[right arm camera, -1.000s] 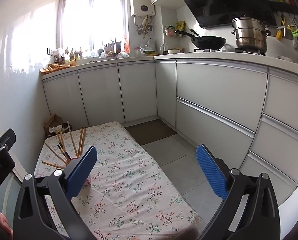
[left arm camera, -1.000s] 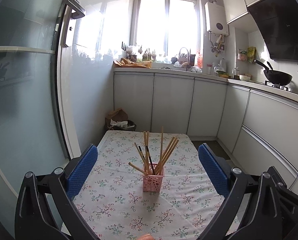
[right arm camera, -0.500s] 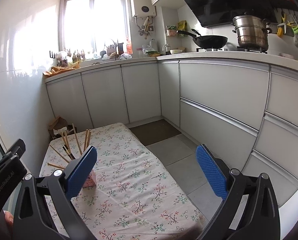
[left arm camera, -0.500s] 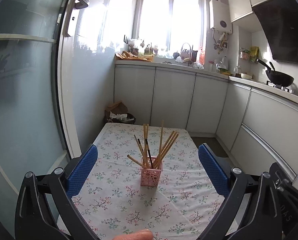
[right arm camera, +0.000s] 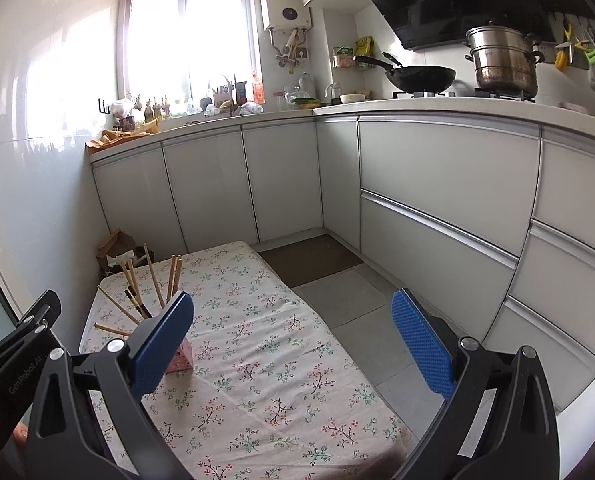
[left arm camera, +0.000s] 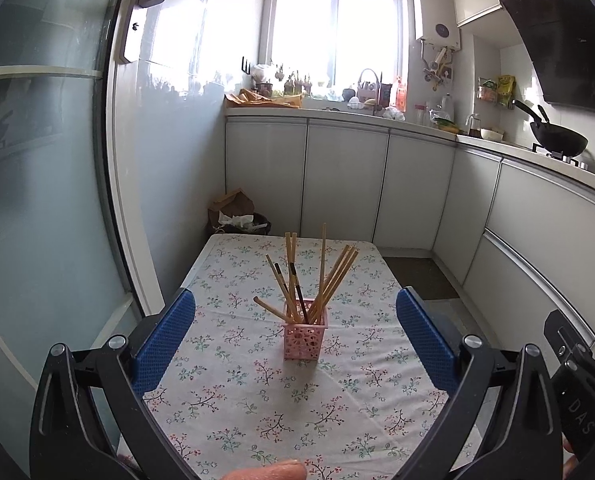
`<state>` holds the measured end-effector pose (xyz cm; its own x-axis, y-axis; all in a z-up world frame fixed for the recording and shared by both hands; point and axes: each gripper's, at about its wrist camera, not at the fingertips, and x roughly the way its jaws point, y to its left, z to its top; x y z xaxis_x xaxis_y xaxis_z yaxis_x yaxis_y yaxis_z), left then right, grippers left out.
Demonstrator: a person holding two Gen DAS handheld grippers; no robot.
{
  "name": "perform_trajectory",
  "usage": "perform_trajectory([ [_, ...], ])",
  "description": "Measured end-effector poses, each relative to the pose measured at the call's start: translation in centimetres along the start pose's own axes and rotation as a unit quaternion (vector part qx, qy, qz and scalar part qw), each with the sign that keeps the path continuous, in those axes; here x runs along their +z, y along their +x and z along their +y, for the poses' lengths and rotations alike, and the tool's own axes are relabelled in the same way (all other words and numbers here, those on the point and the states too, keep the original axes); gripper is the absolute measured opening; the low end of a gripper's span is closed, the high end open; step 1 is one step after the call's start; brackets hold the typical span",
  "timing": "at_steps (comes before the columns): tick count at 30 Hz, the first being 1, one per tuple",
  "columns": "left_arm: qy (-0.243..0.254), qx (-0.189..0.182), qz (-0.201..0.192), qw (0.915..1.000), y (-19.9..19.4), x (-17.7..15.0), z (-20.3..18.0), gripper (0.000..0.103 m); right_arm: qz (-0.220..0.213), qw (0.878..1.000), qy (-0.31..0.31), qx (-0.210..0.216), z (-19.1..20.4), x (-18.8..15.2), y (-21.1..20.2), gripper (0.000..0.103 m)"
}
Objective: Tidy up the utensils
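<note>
Chopsticks (left arm camera: 317,280) fan out of a pink lattice holder (left arm camera: 304,340) standing mid-way along the floral tablecloth (left arm camera: 233,396), seen between the wide-spread, empty blue pads of the left gripper (left arm camera: 295,334). From the right wrist, the right gripper (right arm camera: 293,344) gapes equally wide and empty, its left pad (right arm camera: 161,344) partly hiding the holder (right arm camera: 182,358) near the table's left edge.

Tablecloth (left arm camera: 233,396) bare around pink holder (left arm camera: 304,340); splayed chopsticks (left arm camera: 322,276) block overhead approach.

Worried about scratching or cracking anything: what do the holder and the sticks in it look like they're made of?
The holder looks like thin pink plastic, matte, with a cut-out lattice. Most chopsticks look like bare bamboo or wood, pale tan; one is dark, maybe lacquered.
</note>
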<state>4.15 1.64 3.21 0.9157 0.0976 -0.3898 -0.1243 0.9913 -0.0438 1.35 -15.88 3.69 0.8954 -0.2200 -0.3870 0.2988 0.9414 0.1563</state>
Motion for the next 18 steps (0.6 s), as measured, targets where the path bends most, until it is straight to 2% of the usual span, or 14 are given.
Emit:
perform_trajectory([
  [18,0.000,0.005,0.014,0.9999,0.25,-0.04,0.10,0.096,0.003,1.000,0.002,0.002,-0.02,-0.17,0.02,0.097],
])
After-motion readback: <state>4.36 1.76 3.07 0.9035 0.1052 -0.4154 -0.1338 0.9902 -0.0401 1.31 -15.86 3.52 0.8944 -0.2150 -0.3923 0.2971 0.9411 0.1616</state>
